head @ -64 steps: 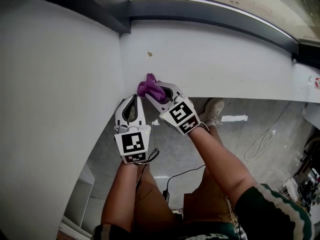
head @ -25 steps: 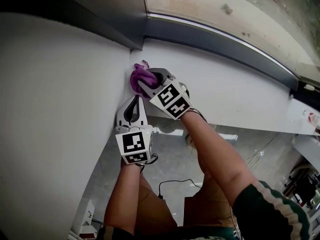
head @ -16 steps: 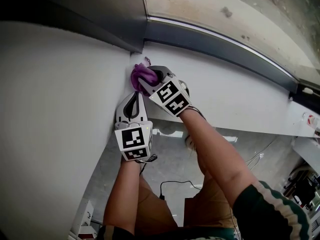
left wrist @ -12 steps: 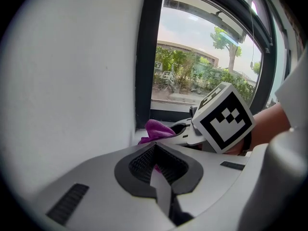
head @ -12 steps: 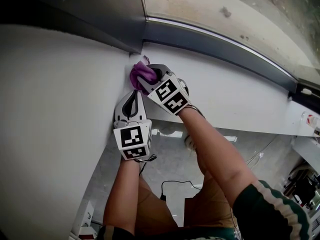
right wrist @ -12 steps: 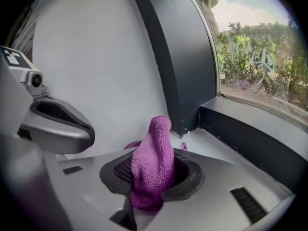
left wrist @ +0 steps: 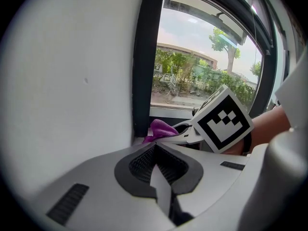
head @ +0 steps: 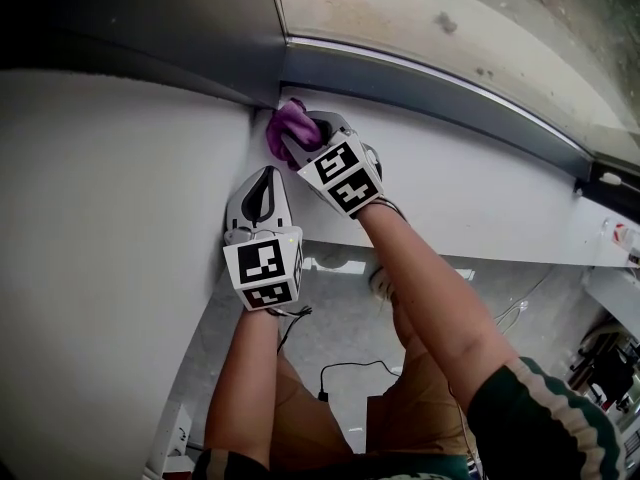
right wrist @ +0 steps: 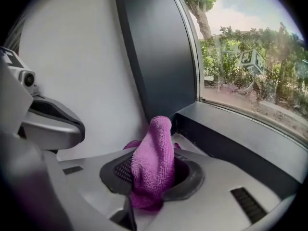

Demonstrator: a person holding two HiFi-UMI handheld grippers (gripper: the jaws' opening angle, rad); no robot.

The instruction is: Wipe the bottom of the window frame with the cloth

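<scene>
My right gripper (head: 297, 131) is shut on a purple cloth (head: 291, 125), holding it in the left corner where the dark bottom window frame (head: 440, 86) meets the white sill (head: 450, 178). The right gripper view has the cloth (right wrist: 153, 167) bunched between the jaws, its tip close to the bottom frame (right wrist: 240, 134) and the dark side post (right wrist: 159, 57). My left gripper (head: 263, 181) is shut and holds nothing; it rests just below and left of the right one, beside the white wall (head: 110, 228). From the left gripper (left wrist: 156, 150) view the cloth (left wrist: 161, 128) peeks beyond its jaws.
The window glass (head: 450, 8) lies above the frame. Below the sill are a grey floor with a black cable (head: 350, 368) and the person's shoe (head: 379, 284). A small red-marked object (head: 622, 236) sits at the sill's far right.
My right gripper has carried the cloth up and forward across the sill into the frame's left corner. The left gripper has risen slightly alongside.
</scene>
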